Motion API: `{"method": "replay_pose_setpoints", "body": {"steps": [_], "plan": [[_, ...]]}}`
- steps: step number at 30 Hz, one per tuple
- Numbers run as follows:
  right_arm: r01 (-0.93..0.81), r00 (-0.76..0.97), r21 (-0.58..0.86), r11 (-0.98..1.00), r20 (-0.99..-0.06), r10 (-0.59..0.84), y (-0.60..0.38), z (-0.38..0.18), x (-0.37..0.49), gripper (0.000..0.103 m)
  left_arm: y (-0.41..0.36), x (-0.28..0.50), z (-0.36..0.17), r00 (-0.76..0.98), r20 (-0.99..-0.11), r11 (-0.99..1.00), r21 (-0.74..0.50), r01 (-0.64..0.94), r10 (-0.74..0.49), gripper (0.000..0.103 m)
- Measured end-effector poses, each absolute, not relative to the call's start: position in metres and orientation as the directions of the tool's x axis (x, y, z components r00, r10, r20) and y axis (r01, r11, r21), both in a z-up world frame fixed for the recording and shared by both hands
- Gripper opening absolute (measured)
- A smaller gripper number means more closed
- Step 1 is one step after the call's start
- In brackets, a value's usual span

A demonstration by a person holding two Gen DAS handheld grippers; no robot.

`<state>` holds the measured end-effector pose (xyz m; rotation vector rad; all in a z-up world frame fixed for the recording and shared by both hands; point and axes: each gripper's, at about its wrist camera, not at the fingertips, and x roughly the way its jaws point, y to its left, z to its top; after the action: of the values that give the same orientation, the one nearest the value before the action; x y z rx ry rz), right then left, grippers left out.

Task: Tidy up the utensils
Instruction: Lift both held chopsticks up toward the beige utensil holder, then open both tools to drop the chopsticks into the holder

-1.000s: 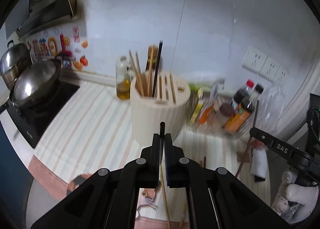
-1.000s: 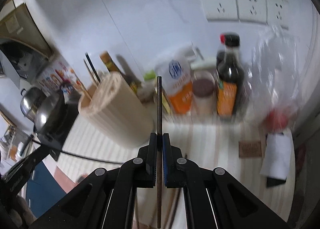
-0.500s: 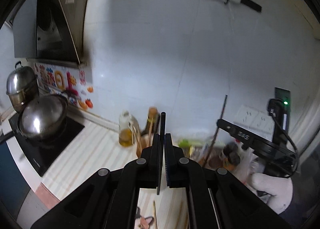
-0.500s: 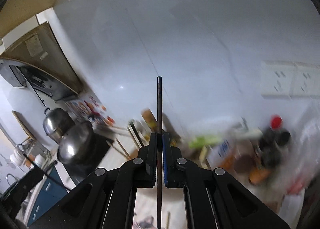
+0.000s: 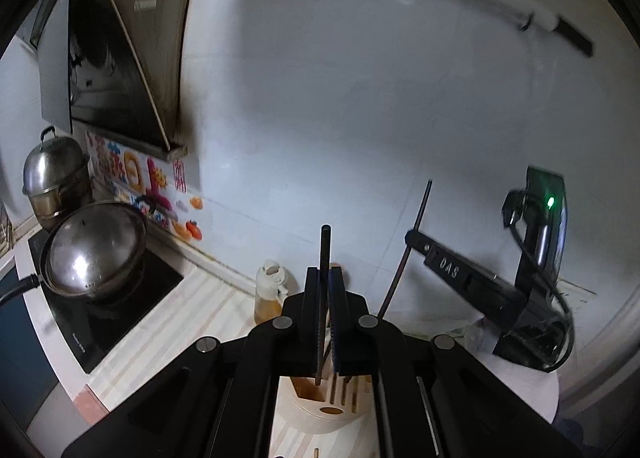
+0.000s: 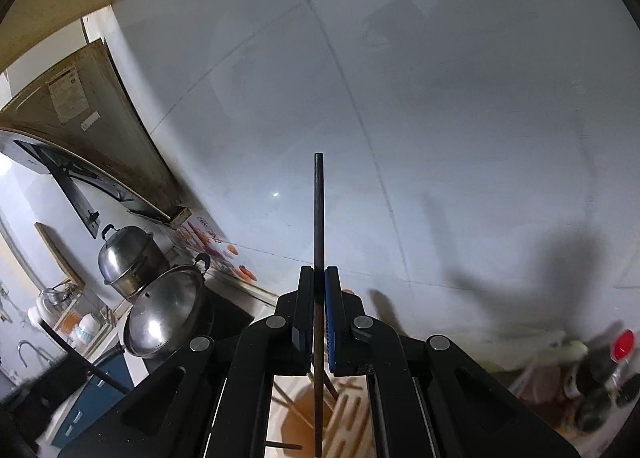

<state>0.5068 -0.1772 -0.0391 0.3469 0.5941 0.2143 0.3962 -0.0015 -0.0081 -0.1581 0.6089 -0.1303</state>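
Observation:
My left gripper (image 5: 325, 278) is shut on a dark chopstick (image 5: 324, 254) held upright, its lower end over the round opening of the cream slotted utensil holder (image 5: 320, 406) below. My right gripper (image 6: 319, 278) is shut on another dark chopstick (image 6: 318, 218), upright above the same holder (image 6: 320, 418), which has wooden chopsticks (image 6: 288, 406) in it. The right gripper (image 5: 410, 236) with its chopstick (image 5: 416, 226) also shows at the right of the left wrist view.
A steel wok lid (image 5: 94, 246) and steamer pot (image 5: 54, 174) sit on the black cooktop (image 5: 120, 310) at left. An oil bottle (image 5: 270, 290) stands behind the holder. Sauce bottles (image 6: 608, 370) stand at right. A range hood (image 5: 112, 70) hangs over the stove.
Both grippers have risen and tilted upward with their chopsticks. The holder has slid from the middle of each view to beneath the fingers.

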Motion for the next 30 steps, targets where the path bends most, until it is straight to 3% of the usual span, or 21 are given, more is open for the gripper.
{"method": "replay_pose_setpoints", "body": {"steps": [11, 19, 26, 27, 28, 29, 30], "plan": [[-0.177, 0.784, 0.309, 0.934, -0.53, 0.324, -0.15, -0.078, 0.55, 0.005, 0.003, 0.432, -0.071, 0.693, -0.694, 0.971, -0.239, 0.031, -0.193, 0.002], [-0.212, 0.792, 0.272, 0.939, -0.515, 0.328, -0.138, -0.079, 0.549, 0.005, 0.0, 0.432, -0.089, 0.645, -0.726, 0.959, -0.28, 0.039, -0.238, 0.002], [-0.27, 0.698, 0.232, 0.934, -0.621, 0.356, -0.126, -0.09, 0.548, 0.006, 0.0, 0.423, -0.08, 0.621, -0.733, 0.945, -0.324, 0.042, -0.279, 0.008], [-0.273, 0.686, 0.242, 0.931, -0.629, 0.365, -0.127, -0.089, 0.545, 0.01, 0.001, 0.421, -0.076, 0.626, -0.729, 0.945, -0.325, 0.039, -0.276, 0.009], [-0.27, 0.684, 0.25, 0.93, -0.63, 0.368, -0.131, -0.087, 0.54, 0.015, 0.002, 0.417, -0.071, 0.638, -0.725, 0.95, -0.31, 0.034, -0.259, 0.017], [-0.262, 0.69, 0.253, 0.931, -0.625, 0.365, -0.135, -0.085, 0.535, 0.03, 0.002, 0.414, -0.066, 0.65, -0.722, 0.957, -0.288, 0.029, -0.237, 0.042], [-0.254, 0.694, 0.261, 0.931, -0.622, 0.363, -0.14, -0.082, 0.53, 0.044, 0.004, 0.411, -0.062, 0.66, -0.72, 0.962, -0.274, 0.018, -0.217, 0.062]]}}
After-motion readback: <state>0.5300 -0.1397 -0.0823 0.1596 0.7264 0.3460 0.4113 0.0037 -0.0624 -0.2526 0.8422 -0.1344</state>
